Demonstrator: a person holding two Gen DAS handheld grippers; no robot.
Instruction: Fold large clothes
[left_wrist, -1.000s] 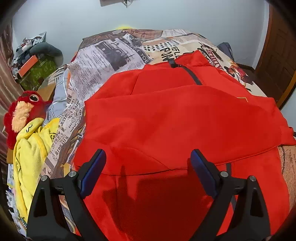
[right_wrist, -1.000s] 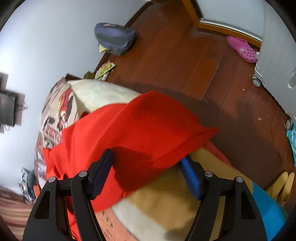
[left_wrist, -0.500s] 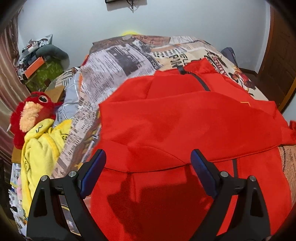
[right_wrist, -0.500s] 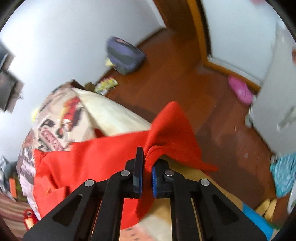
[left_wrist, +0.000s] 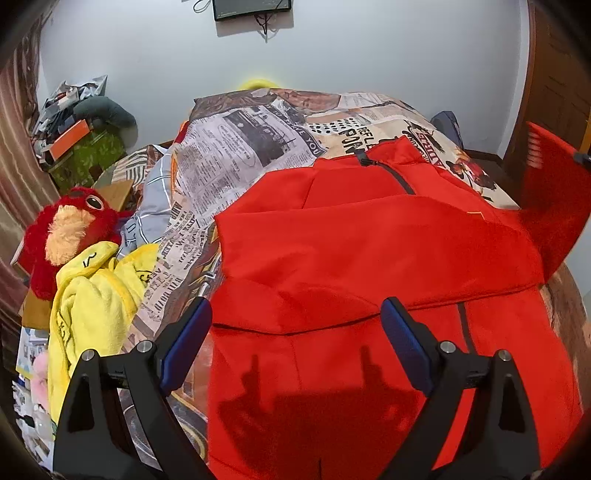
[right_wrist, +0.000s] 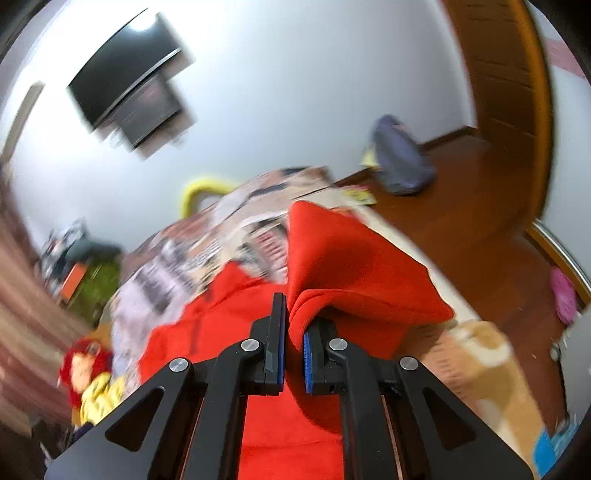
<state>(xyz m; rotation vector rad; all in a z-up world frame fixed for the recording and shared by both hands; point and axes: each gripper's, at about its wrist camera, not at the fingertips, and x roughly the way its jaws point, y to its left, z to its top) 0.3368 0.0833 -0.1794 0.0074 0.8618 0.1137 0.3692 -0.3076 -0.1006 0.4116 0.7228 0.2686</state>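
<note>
Red fleece covers most of the bed (left_wrist: 258, 147): a zip-front jacket (left_wrist: 369, 240) lies spread on the newspaper-print cover, collar toward the far wall, with one sleeve folded across its chest. Its dark zip (left_wrist: 391, 173) runs down from the collar and goes under that sleeve.

At the bed's right edge the other sleeve (right_wrist: 351, 273) is lifted clear of the cover, pinched in the right claw (right_wrist: 293, 332). Both blue pads press on a bunched fold of the cloth, and the rest of the sleeve drapes away beyond the tips. In the left wrist view this raised sleeve stands as a red flap at the far right.

Over the jacket's lower half the left claw (left_wrist: 295, 328) hangs with its jaws wide and nothing between them; its shadow falls on the fleece below.

Left of the jacket, at the bed's side, lie a yellow towel (left_wrist: 92, 306) and a red plush toy (left_wrist: 70, 229) just behind it. A dark screen (left_wrist: 251, 7) hangs on the far wall. A grey bag (right_wrist: 402, 166) sits on the wooden floor (right_wrist: 480, 221) by the wall, well apart from the bed.
</note>
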